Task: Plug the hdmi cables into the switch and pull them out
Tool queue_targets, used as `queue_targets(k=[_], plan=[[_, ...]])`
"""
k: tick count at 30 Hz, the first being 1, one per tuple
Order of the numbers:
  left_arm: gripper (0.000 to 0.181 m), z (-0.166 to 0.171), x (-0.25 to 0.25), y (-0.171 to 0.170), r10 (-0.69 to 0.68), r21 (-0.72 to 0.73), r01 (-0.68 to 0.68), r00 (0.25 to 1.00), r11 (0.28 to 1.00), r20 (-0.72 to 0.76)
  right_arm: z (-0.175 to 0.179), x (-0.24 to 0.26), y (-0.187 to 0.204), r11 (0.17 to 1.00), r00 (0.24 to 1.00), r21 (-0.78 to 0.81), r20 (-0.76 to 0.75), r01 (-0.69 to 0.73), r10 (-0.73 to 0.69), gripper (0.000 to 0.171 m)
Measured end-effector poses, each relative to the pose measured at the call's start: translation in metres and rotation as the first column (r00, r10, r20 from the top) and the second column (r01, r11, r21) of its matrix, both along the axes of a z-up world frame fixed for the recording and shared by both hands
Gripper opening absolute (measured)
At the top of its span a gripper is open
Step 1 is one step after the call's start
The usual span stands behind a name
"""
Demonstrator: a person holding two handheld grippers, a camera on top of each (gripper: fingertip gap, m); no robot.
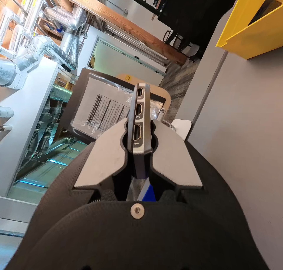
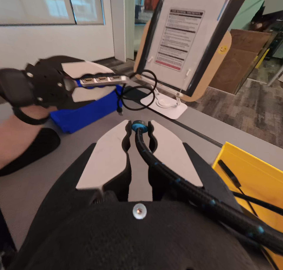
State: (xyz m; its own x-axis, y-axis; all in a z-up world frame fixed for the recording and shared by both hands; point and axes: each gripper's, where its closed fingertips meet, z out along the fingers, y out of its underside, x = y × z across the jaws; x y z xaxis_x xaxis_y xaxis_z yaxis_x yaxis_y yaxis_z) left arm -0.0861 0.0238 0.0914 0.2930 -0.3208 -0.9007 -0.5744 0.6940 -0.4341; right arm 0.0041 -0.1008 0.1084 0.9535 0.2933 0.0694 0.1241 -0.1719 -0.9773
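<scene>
My left gripper (image 1: pixel 139 125) is shut on the HDMI switch (image 1: pixel 140 124), a slim black and silver box held on edge with three empty ports facing the camera. In the right wrist view the left gripper (image 2: pixel 114 80) holds the switch (image 2: pixel 104 80) flat above the blue bin, its thin black lead (image 2: pixel 138 92) hanging in loops. My right gripper (image 2: pixel 138 124) is shut on the HDMI cable (image 2: pixel 168 170), a black braided cable with blue flecks, gripped at its blue-collared plug end (image 2: pixel 138 125). The plug points away, right of and below the switch, apart from it.
A blue bin (image 2: pixel 91 114) sits on the grey table (image 2: pixel 53 163) under the left gripper. A yellow bin (image 2: pixel 245 178) holding black cables stands at the right. A stand with a printed sheet (image 2: pixel 180 39) rises at the table's far edge. A person's hand (image 2: pixel 23 129) holds the left gripper. The gap from one gripper's tips to the other's is roughly 15 cm.
</scene>
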Motion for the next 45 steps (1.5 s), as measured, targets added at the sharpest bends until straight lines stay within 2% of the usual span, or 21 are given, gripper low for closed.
queue_targets(k=[1, 6, 8, 11, 14, 18, 20, 23, 25, 28, 29, 31, 34, 37, 41, 43, 45], plan=[[0.023, -0.001, -0.001, 0.001, -0.005, -0.018, 0.005, 1.000, 1.000, 0.001, -0.002, 0.008, 0.002, 1.000, 1.000, -0.025, 0.003, -0.009, 0.009, 0.021], [0.023, -0.003, -0.002, -0.001, -0.036, -0.067, 0.036, 0.999, 0.997, 0.005, 0.014, 0.054, 0.007, 0.990, 0.989, -0.078, -0.093, -0.122, 0.115, 0.022], [0.023, -0.003, 0.000, -0.004, -0.041, -0.056, 0.041, 0.999, 0.998, -0.005, 0.019, 0.073, 0.005, 0.991, 0.985, -0.053, -0.128, -0.123, 0.116, 0.022], [0.023, -0.004, 0.001, -0.006, -0.042, -0.038, 0.041, 0.999, 0.998, -0.020, 0.006, 0.094, -0.008, 0.993, 0.969, -0.015, -0.221, -0.117, 0.111, 0.022], [0.023, -0.008, 0.003, -0.006, -0.044, -0.040, 0.042, 0.998, 0.998, -0.034, -0.040, 0.131, -0.017, 0.999, 0.960, -0.040, -0.281, -0.018, 0.006, 0.021], [0.023, -0.012, 0.006, -0.010, -0.062, -0.060, 0.060, 0.997, 0.996, -0.041, -0.127, 0.166, -0.027, 0.977, 0.911, -0.213, -0.406, -0.020, -0.070, 0.022], [0.023, -0.014, 0.008, -0.012, -0.072, -0.065, 0.070, 0.996, 0.995, -0.044, -0.156, 0.168, -0.035, 0.943, 0.871, -0.329, -0.478, -0.056, -0.115, 0.022], [0.023, -0.016, 0.009, -0.013, -0.073, -0.064, 0.070, 0.996, 0.996, -0.052, -0.179, 0.172, -0.041, 0.883, 0.901, -0.469, -0.385, -0.006, -0.198, 0.022], [0.023, -0.018, 0.010, -0.013, -0.069, -0.063, 0.065, 0.996, 0.996, -0.063, -0.192, 0.169, -0.046, 0.804, 0.900, -0.594, -0.360, -0.018, -0.246, 0.022], [0.023, -0.021, 0.011, -0.013, -0.065, -0.059, 0.060, 0.995, 0.996, -0.078, -0.212, 0.173, -0.066, 0.616, 0.861, -0.787, -0.337, -0.035, -0.382, 0.023], [0.023, -0.022, 0.011, -0.013, -0.064, -0.060, 0.059, 0.995, 0.996, -0.081, -0.215, 0.176, -0.073, 0.578, 0.859, -0.816, -0.309, -0.019, -0.408, 0.026], [0.023, -0.022, 0.011, -0.014, -0.065, -0.061, 0.060, 0.994, 0.996, -0.085, -0.212, 0.183, -0.080, 0.577, 0.856, -0.816, -0.271, 0.038, -0.440, 0.030], [0.023, -0.021, 0.011, -0.015, -0.070, -0.063, 0.065, 0.994, 0.996, -0.084, -0.193, 0.188, -0.089, 0.632, 0.837, -0.768, -0.277, 0.102, -0.472, 0.040], [0.023, -0.022, 0.011, -0.016, -0.073, -0.061, 0.068, 0.993, 0.996, -0.087, -0.184, 0.200, -0.120, 0.582, 0.815, -0.781, -0.173, 0.228, -0.553, 0.041], [0.023, -0.021, 0.011, -0.019, -0.079, -0.055, 0.074, 0.993, 0.996, -0.089, -0.168, 0.224, -0.154, 0.518, 0.743, -0.758, -0.067, 0.395, -0.666, 0.038], [0.023, -0.019, 0.013, -0.023, -0.096, -0.038, 0.093, 0.992, 0.995, -0.088, -0.149, 0.223, -0.152, 0.558, 0.748, -0.695, -0.045, 0.453, -0.663, 0.034], [0.024, -0.019, 0.016, -0.030, -0.118, -0.015, 0.118, 0.989, 0.993, -0.092, -0.115, 0.210, -0.133, 0.675, 0.802, -0.543, -0.003, 0.501, -0.597, 0.032]])
